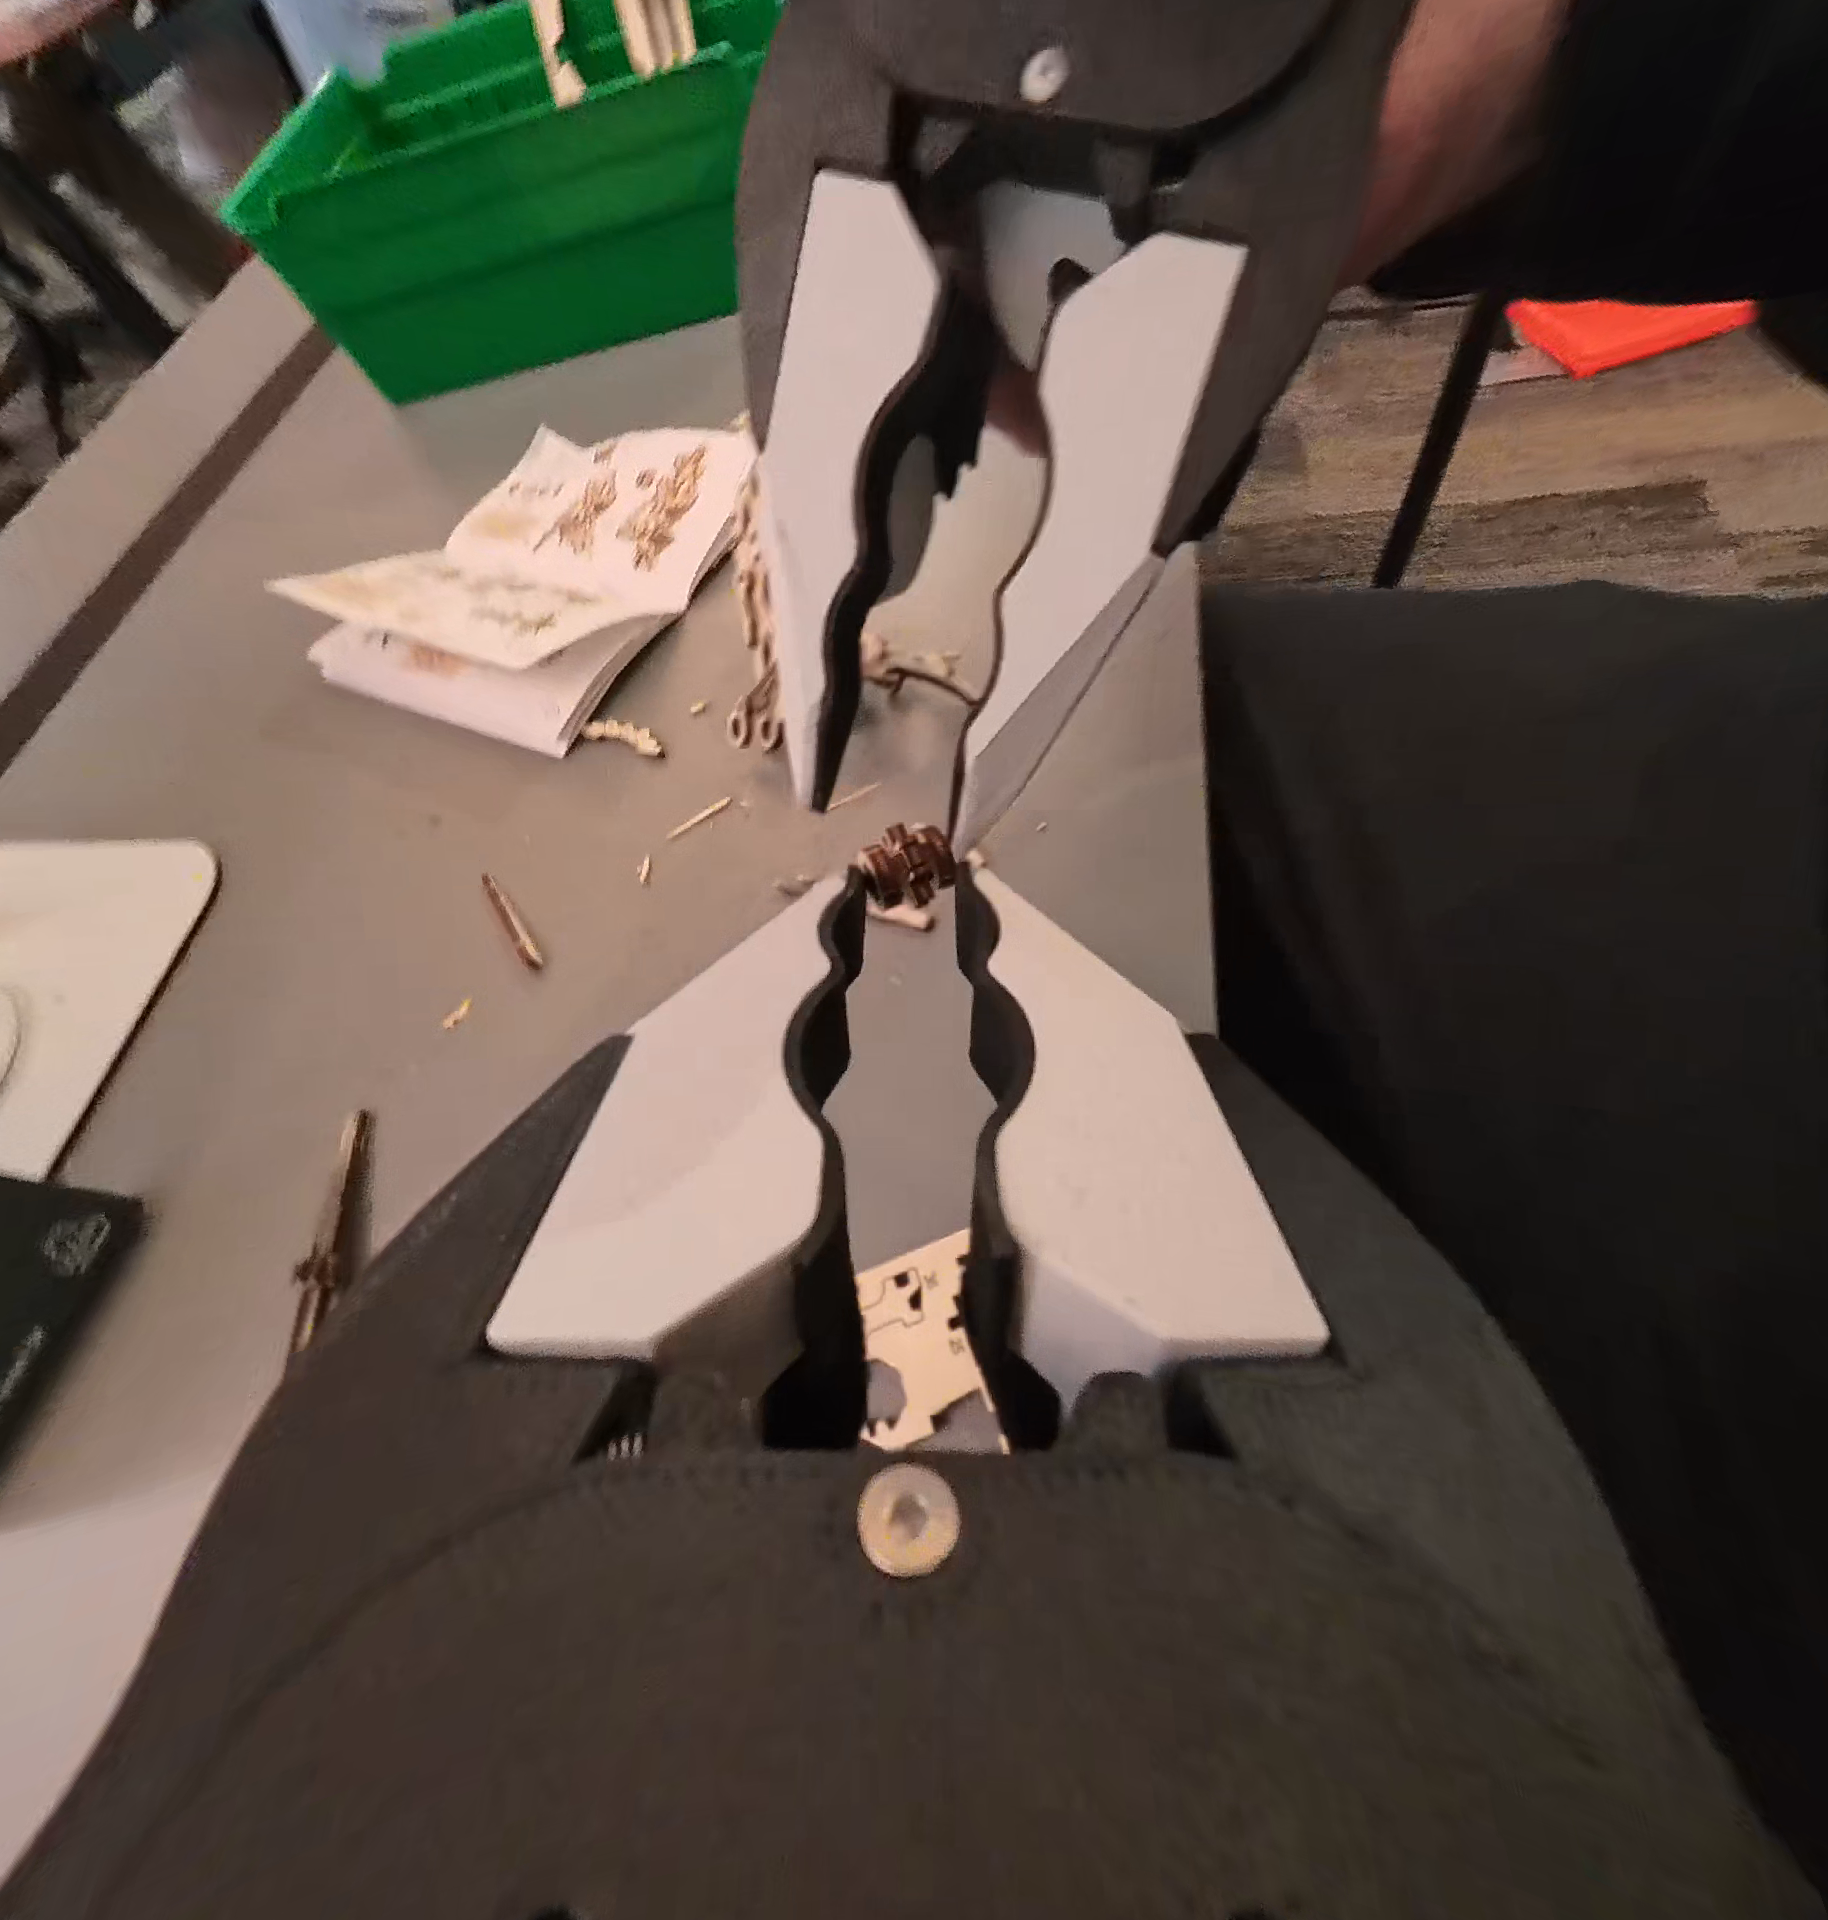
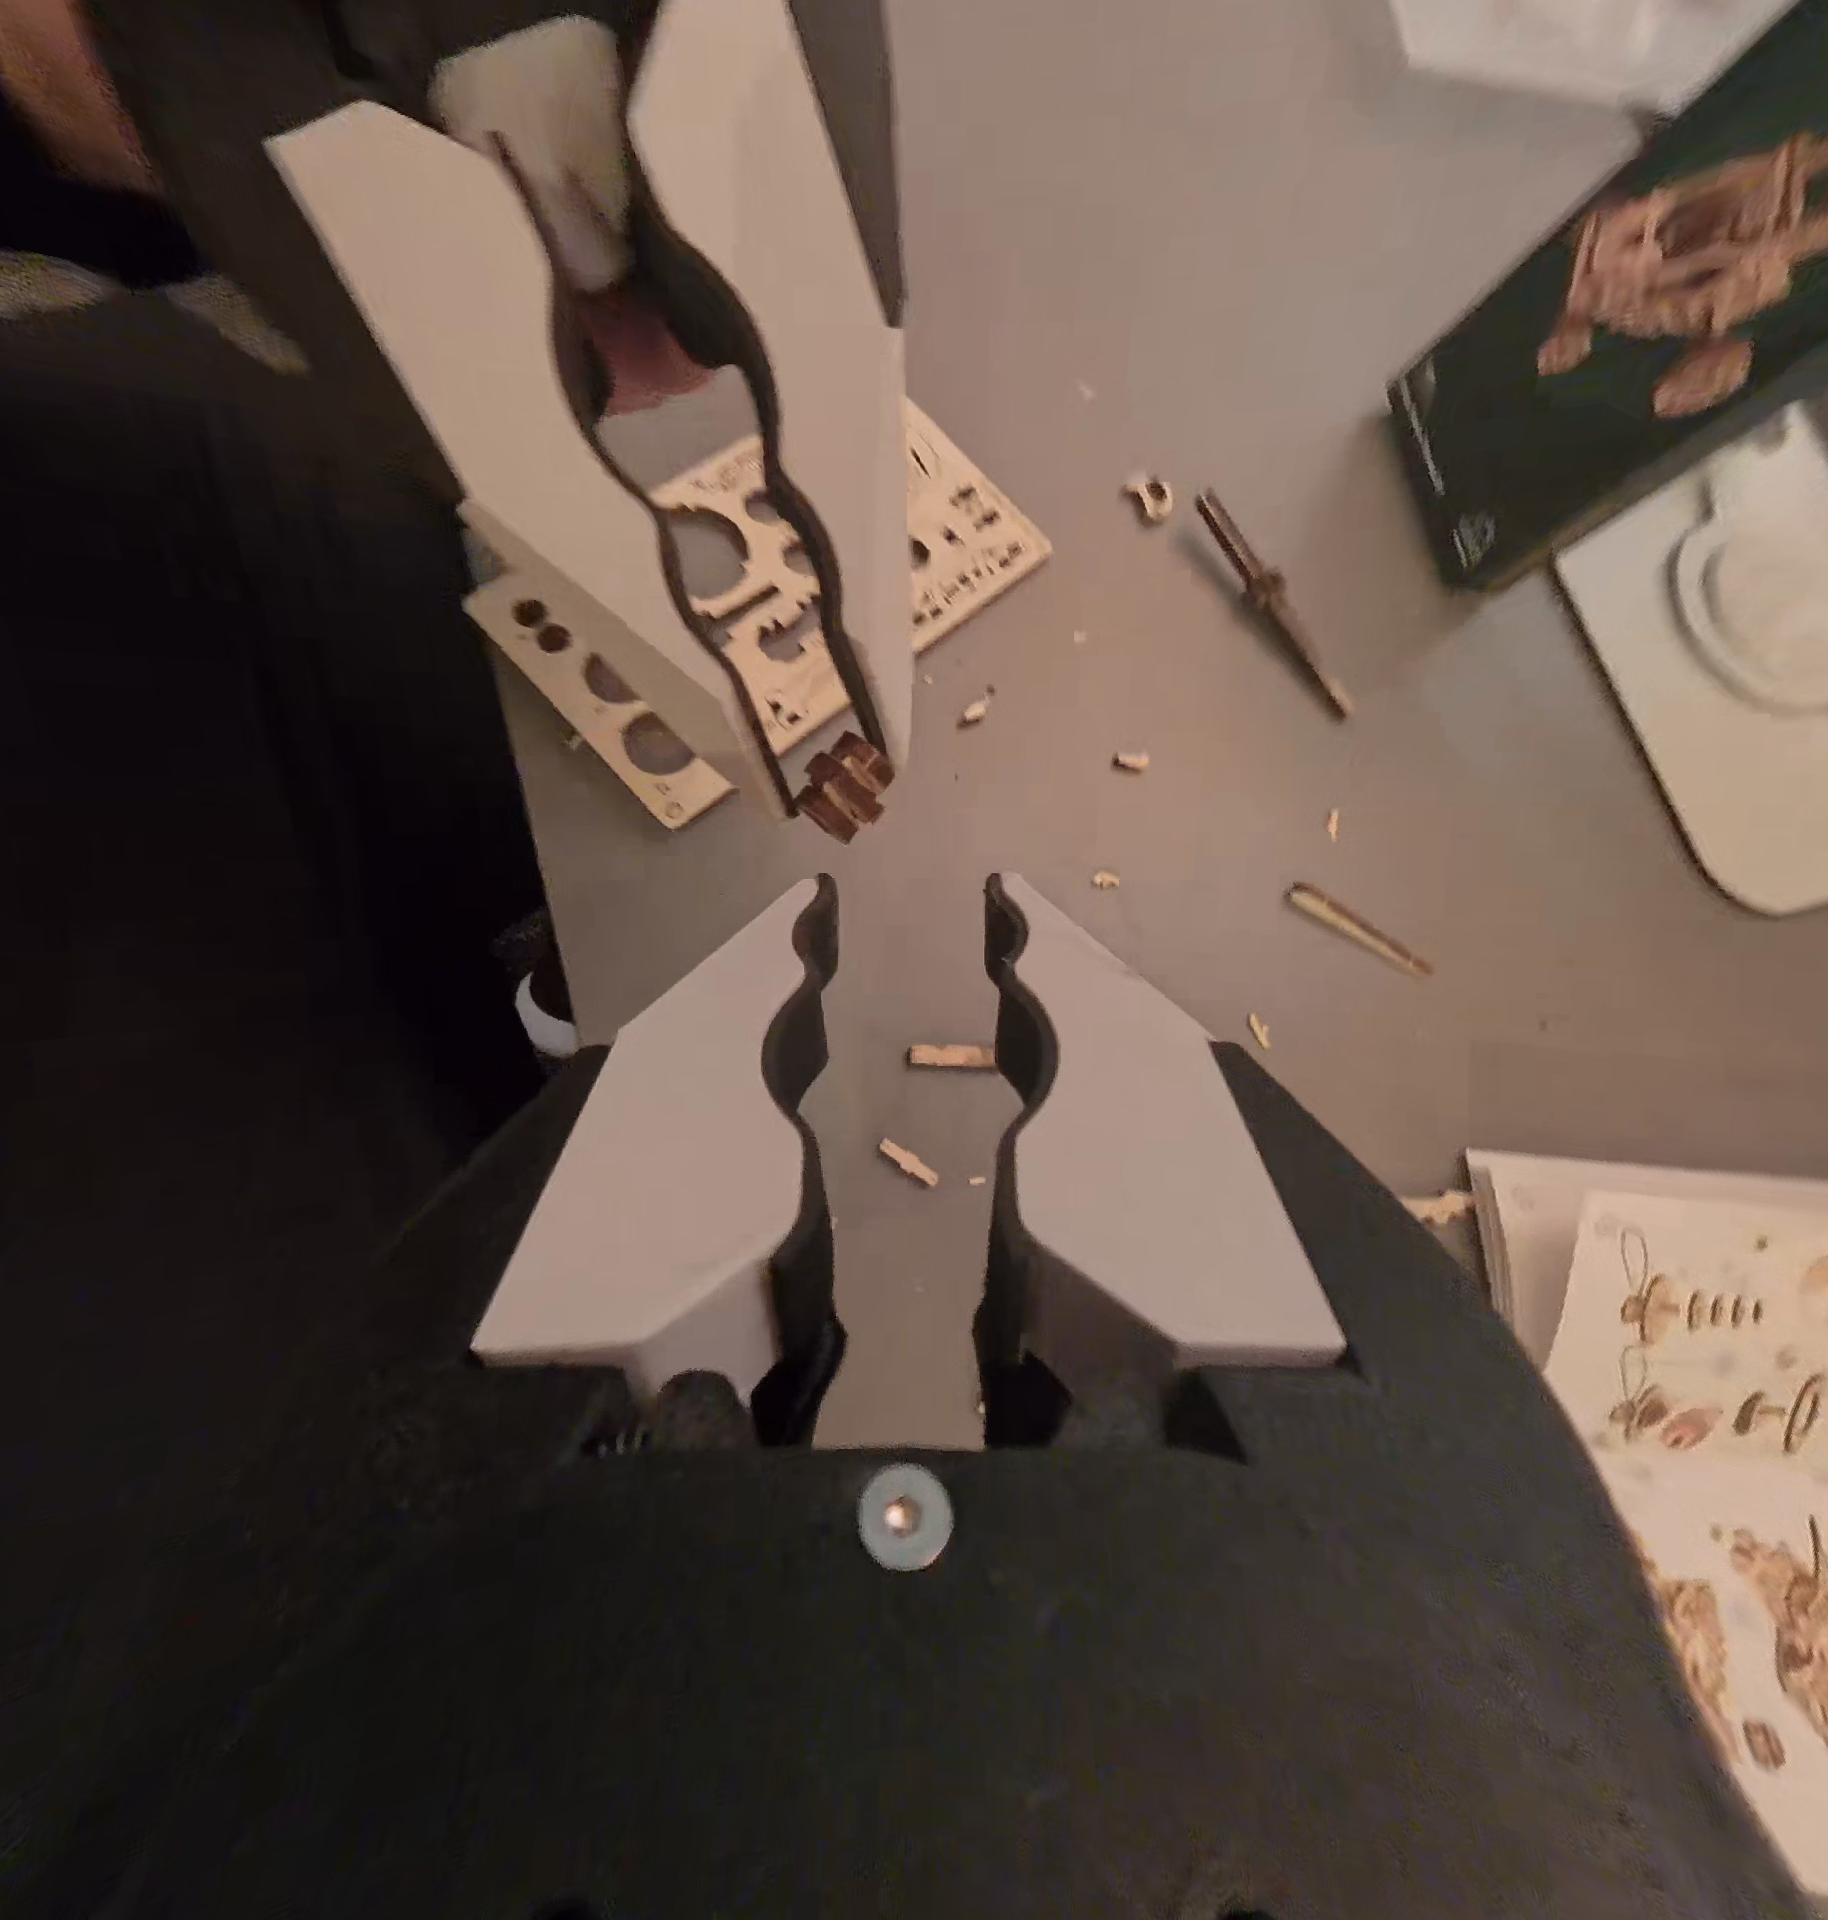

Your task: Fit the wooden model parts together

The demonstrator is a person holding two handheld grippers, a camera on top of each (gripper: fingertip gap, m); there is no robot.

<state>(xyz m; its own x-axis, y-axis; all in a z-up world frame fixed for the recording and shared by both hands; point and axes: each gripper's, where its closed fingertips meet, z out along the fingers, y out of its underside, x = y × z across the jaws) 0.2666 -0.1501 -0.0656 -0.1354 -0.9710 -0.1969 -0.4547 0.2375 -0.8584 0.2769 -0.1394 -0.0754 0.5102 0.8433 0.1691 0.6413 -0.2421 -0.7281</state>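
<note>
My left gripper (image 1: 908, 883) is shut on a small dark wooden gear-like part (image 1: 905, 860), pinched at the very fingertips above the grey table (image 1: 370, 831). My right gripper (image 2: 910, 883) is open and empty. In the left wrist view it comes in from above (image 1: 889, 816), tips just over the part, one tip almost touching it. In the right wrist view the left gripper (image 2: 842, 784) holds the part (image 2: 848, 795) just beyond my right fingertips. Small loose wooden pegs (image 2: 951, 1057) lie on the table under the right gripper.
A punched wooden sheet (image 2: 972, 561) lies behind the left gripper. Two wooden axle sticks (image 2: 1268, 603) (image 2: 1357, 940), chips, a dark box (image 2: 1616, 312), a white board (image 2: 1741, 675) and an instruction booklet (image 1: 536, 613) lie around. A green bin (image 1: 494, 239) stands at the back. The grippers are tip to tip, or close to it.
</note>
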